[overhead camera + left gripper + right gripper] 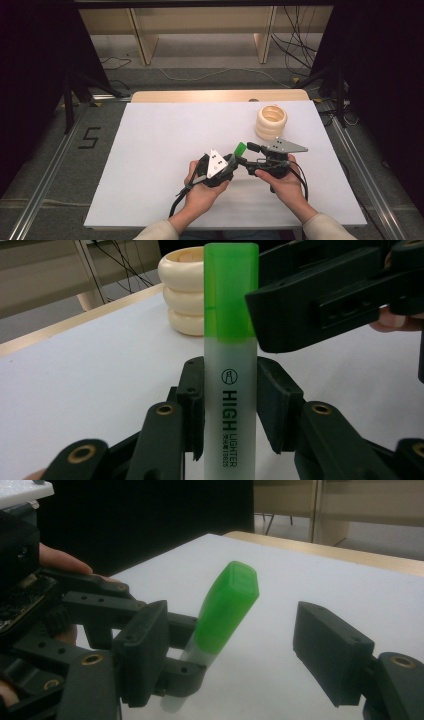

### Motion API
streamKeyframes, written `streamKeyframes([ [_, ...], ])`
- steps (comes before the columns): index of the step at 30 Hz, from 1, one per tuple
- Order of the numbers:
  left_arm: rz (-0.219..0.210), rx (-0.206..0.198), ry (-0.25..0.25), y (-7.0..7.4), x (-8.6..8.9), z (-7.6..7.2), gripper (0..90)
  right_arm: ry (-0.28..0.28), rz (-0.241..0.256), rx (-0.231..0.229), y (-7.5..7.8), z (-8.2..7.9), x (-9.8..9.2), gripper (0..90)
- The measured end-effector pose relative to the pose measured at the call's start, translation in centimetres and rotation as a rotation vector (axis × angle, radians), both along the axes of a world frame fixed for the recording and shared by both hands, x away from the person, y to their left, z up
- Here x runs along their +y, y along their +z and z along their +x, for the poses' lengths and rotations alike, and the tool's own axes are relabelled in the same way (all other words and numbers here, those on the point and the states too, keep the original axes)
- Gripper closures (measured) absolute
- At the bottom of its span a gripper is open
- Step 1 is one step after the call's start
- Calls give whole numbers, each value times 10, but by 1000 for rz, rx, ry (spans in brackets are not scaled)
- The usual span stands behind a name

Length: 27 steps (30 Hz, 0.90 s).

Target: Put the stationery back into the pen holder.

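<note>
Highlighter [240, 149] sits between both grippers, ring stack [271, 121] behind, on table [150, 150].

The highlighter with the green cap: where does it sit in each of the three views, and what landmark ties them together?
High view: the highlighter sits low of centre, between the left gripper and the right gripper.
Left gripper view: upright at centre, body clamped between the jaws, green cap at top.
Right gripper view: centre-left, tilted, cap between the open jaws.
Shared landmark: the white table; the cream stacked rings show in the high and left gripper views.
</note>
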<state>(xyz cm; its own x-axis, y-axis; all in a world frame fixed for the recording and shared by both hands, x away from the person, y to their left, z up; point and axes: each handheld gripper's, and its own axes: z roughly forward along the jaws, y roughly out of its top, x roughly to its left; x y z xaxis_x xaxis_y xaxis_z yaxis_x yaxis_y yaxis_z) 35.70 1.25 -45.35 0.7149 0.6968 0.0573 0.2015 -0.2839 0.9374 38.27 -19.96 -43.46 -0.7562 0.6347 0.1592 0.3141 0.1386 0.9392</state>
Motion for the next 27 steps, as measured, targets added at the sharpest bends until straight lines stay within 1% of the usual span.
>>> streamKeyframes([
  [1, 1, -3, 3, 0, -1, 0, 667, -4, 0, 11, 0, 0, 1, 323],
  [2, 1, -5, 3, 0, -1, 0, 667, 0, -1, 4, 0, 0, 2, 328],
  [7, 0, -10, 1, 1, -3, -2, 666, 1, -3, 3, 0, 0, 4, 359],
  [9, -1, -10, 1, 1, -3, -2, 666, 0, -1, 14, -1, 0, 6, 369],
  [14, 0, -15, 4, 2, -2, -2, 667, 3, 1, 15, -1, 0, 7, 391],
  [15, -1, -16, 5, 2, -2, -2, 666, 0, 1, 22, -1, 0, 7, 421],
  [22, 2, -18, 6, 2, -3, -2, 666, 7, 12, 20, -2, 1, 7, 499],
  [23, 0, -18, 9, 1, -3, -3, 666, 5, 20, 22, -2, 1, 7, 511],
  [24, 0, -18, 8, 1, -3, -3, 666, 0, 38, 30, -1, 1, 6, 537],
  [25, -1, -17, 8, 1, -4, -3, 666, 0, 38, 30, -1, 1, 6, 537],
  [26, 1, -17, 6, 1, -4, -3, 666, -3, 50, 31, 0, 2, 6, 573],
  [27, 0, -18, 6, 1, -4, -4, 666, -3, 50, 31, 0, 2, 6, 573],
])
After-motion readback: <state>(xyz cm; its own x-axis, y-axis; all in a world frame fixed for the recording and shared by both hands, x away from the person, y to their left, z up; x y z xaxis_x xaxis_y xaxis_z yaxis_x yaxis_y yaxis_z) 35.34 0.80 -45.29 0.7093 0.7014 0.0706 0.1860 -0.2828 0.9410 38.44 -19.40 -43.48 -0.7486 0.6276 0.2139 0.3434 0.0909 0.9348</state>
